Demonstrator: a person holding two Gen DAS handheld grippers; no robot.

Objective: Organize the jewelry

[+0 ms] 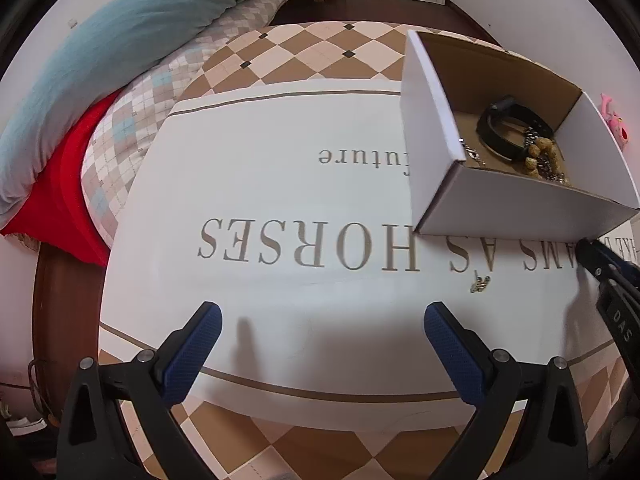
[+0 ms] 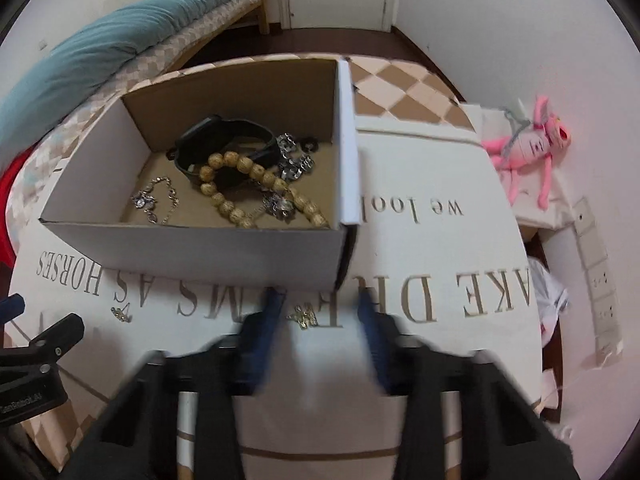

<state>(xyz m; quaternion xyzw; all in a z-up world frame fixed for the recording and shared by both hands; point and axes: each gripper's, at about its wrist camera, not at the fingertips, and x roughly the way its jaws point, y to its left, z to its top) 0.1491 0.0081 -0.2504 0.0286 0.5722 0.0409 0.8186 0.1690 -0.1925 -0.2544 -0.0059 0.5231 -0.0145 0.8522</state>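
Note:
An open white cardboard box [image 2: 192, 248] stands on the printed tablecloth and holds a black watch [image 2: 224, 140], a wooden bead bracelet [image 2: 256, 184] and silver chains [image 2: 156, 200]. The box also shows in the left wrist view [image 1: 432, 120]. A small gold piece [image 2: 304, 317] lies on the cloth between the fingers of my right gripper [image 2: 318, 304], which is open and blurred, just in front of the box. A second small piece [image 1: 480, 284] lies on the cloth right of my left gripper [image 1: 322, 316], which is open and empty; it also shows in the right wrist view [image 2: 122, 314].
The tablecloth [image 1: 280, 184] has a checkered border. A bed with a teal quilt [image 1: 120, 40] and a red cloth [image 1: 60, 200] lies to the left. A pink plush toy [image 2: 528, 148] sits at the right by the wall.

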